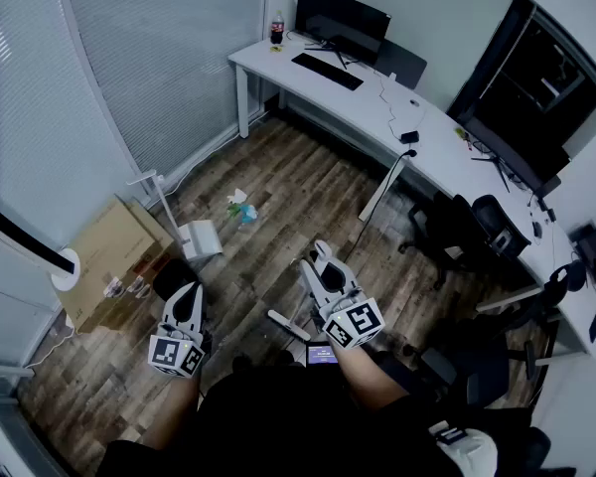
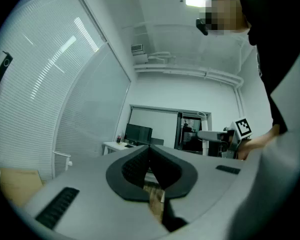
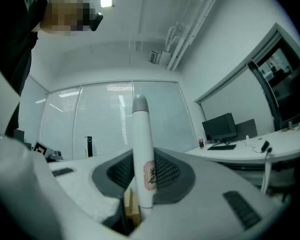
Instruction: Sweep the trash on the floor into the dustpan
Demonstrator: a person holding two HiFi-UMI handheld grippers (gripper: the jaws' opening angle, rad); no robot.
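The trash [image 1: 241, 207], a white scrap and a teal scrap, lies on the wooden floor ahead of me. Left of it stands a white dustpan [image 1: 202, 238] with its thin handle [image 1: 156, 193] upright. My right gripper [image 1: 319, 253] [image 3: 140, 156] is shut on a white broom handle [image 3: 142, 149] with a grey tip, which rises upright between the jaws. A short length of that handle [image 1: 284, 324] shows beside the gripper in the head view; the broom's head is hidden. My left gripper [image 1: 187, 292] [image 2: 150, 150] is held level near the dustpan, shut with nothing in it.
A cardboard box [image 1: 110, 256] sits against the blinds at the left. A long white desk [image 1: 377, 97] with a monitor [image 1: 342, 20] and keyboard runs along the back and right. Black office chairs [image 1: 467, 229] stand at the right.
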